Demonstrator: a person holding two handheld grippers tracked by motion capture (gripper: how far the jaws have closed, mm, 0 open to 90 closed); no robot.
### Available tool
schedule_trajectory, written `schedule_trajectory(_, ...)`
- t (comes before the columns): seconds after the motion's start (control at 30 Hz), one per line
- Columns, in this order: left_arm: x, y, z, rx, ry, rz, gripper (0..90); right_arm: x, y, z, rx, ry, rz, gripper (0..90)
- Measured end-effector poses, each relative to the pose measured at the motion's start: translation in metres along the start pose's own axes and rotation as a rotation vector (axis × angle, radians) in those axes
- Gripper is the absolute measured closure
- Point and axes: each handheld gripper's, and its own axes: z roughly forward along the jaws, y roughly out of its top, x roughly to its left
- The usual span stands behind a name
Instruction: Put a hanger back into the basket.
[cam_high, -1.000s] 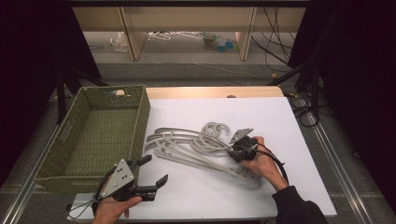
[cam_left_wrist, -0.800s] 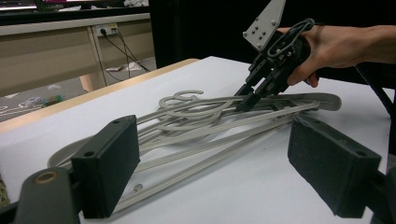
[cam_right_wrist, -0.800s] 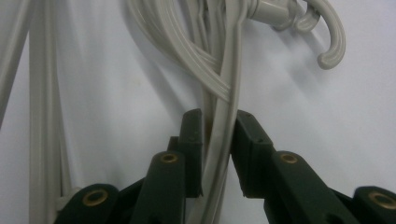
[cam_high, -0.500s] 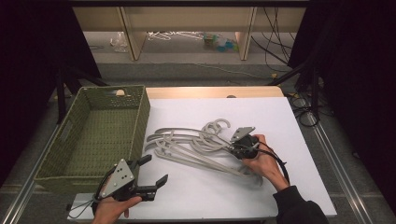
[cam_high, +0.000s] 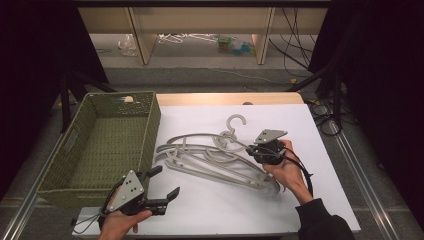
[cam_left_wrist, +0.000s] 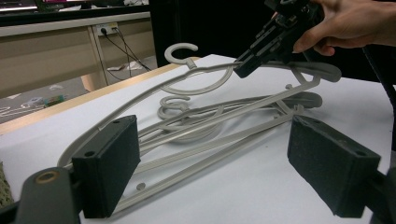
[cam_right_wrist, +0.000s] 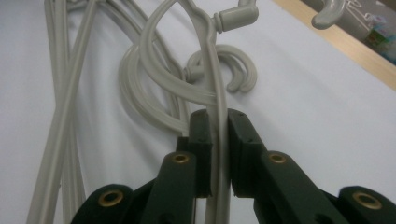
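Several grey plastic hangers (cam_high: 210, 161) lie in a loose pile on the white table (cam_high: 225, 210). My right gripper (cam_high: 251, 148) is shut on one arm of the top hanger (cam_high: 234, 121); its jaws have just been closing on that arm (cam_right_wrist: 217, 93), which runs between the pads (cam_right_wrist: 201, 140). In the left gripper view the right gripper (cam_left_wrist: 246, 66) holds that hanger (cam_left_wrist: 180, 51) tilted up off the pile. At the table's front left my left gripper (cam_high: 165, 183) stands open, nothing between its pads (cam_left_wrist: 112, 168), pointing toward the pile.
A green woven basket (cam_high: 150, 125) sits at the left of the table, close to the left gripper. A wooden strip (cam_high: 225, 98) edges the far side. Cables and shelving (cam_high: 200, 30) lie beyond the table.
The right gripper has closed on the top hanger's arm and risen a little, and the hanger's hook has lifted off the pile. The left gripper has stayed put.
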Motion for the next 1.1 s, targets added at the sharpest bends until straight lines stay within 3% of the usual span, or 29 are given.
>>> schedule_trajectory(0.37,0.0,0.0,0.001,-0.002,0.003,0.004,16.7,-0.001,0.003,-0.015,-0.069,0.021,-0.024,81.9)
schedule_trajectory(0.43,-0.001,0.001,0.002,0.011,0.011,0.006,16.7,0.0,0.004,-0.025,-0.122,0.049,-0.022,82.0)
schedule_trajectory(0.53,-0.001,0.003,0.004,0.012,0.019,0.01,16.9,0.003,0.007,-0.037,-0.148,0.053,-0.037,82.1)
schedule_trajectory(0.7,-0.002,0.012,0.008,0.009,0.023,0.045,17.1,0.005,0.009,-0.048,-0.156,0.04,-0.069,82.1)
schedule_trajectory(0.9,-0.008,0.025,0.02,0.038,0.007,0.093,17.3,0.011,0.013,-0.055,-0.169,0.052,-0.093,82.2)
schedule_trajectory(1.1,-0.005,0.036,0.031,0.033,0.017,0.086,17.4,0.011,0.015,-0.062,-0.19,0.04,-0.098,82.2)
